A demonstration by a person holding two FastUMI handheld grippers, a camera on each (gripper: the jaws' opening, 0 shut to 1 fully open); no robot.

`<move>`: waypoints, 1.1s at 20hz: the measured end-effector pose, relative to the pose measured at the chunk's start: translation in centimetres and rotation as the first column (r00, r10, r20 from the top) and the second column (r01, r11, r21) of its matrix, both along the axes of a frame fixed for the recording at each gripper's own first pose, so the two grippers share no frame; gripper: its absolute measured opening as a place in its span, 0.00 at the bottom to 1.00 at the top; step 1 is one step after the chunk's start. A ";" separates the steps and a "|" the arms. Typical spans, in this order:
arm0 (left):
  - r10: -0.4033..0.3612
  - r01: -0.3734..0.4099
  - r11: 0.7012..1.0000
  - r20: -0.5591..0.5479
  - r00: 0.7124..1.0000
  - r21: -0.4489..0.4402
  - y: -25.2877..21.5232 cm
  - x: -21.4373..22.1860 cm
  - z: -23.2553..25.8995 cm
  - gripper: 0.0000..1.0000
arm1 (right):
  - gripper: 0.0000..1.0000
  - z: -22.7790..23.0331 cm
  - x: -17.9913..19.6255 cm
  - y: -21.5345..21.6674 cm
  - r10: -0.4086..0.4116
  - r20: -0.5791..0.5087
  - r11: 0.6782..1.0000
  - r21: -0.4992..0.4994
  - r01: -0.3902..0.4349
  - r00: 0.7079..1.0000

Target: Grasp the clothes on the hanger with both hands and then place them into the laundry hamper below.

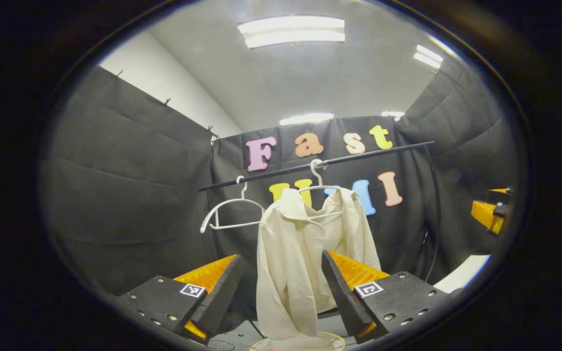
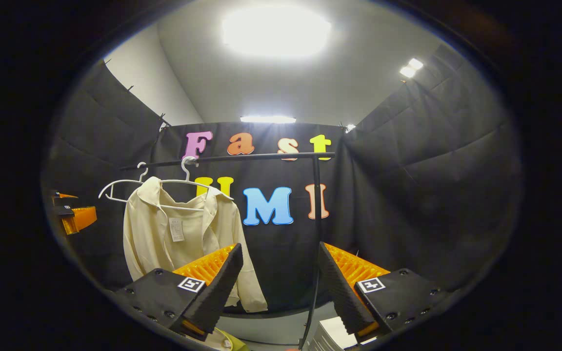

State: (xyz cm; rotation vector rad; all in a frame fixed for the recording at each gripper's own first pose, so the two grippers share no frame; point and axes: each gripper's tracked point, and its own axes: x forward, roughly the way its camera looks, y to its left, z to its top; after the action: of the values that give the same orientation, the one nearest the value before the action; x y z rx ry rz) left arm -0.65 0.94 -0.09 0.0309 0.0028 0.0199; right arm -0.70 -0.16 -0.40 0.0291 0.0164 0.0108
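A cream shirt (image 1: 300, 243) hangs on a white hanger (image 1: 316, 170) from a black rail (image 1: 359, 155). My left gripper (image 1: 281, 256) is open and faces the shirt, which shows in the gap between the fingers, farther back and untouched. In the right gripper view the shirt (image 2: 183, 234) hangs left of centre on its hanger (image 2: 186, 181). My right gripper (image 2: 279, 246) is open, pointing to the right of the shirt with nothing between its fingers. A pale hamper rim (image 1: 332, 337) peeks out below the shirt.
An empty white hanger (image 1: 227, 210) hangs left of the shirt on the rail. The rail's upright post (image 2: 316, 219) stands just ahead of my right gripper. The other gripper shows at the edge of each view (image 1: 493, 212) (image 2: 73, 214). White objects (image 2: 332, 336) lie low on the right.
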 end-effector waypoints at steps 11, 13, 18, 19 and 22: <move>0.017 -0.018 0.999 0.028 0.999 0.029 0.5 0.8 1.2 0.94 | 0.97 0.9 1.5 2.7 0.053 0.009 0.999 -0.006 -0.053 0.999; 0.031 -0.032 0.999 0.026 0.999 0.030 0.5 1.5 1.2 0.94 | 0.97 1.6 2.7 3.8 0.077 0.030 0.997 -0.012 -0.077 0.997; 0.045 -0.045 0.999 0.014 0.999 0.025 -0.5 5.0 1.0 0.94 | 0.97 1.9 7.1 6.5 0.141 0.052 0.990 0.016 -0.142 0.989; 0.044 -0.045 0.999 0.012 0.999 0.025 -0.9 5.8 0.9 0.94 | 0.97 1.9 8.2 7.0 0.150 0.051 0.988 0.022 -0.151 0.987; 0.048 -0.048 0.998 0.007 0.999 0.027 -2.0 8.5 0.7 0.94 | 0.97 1.5 11.2 8.1 0.175 0.054 0.984 0.028 -0.177 0.983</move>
State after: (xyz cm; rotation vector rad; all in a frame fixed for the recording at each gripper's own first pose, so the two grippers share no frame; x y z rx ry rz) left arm 7.84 -1.08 0.58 0.0581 -0.0028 0.0680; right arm 10.47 7.97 1.12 0.0601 -0.0330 0.1886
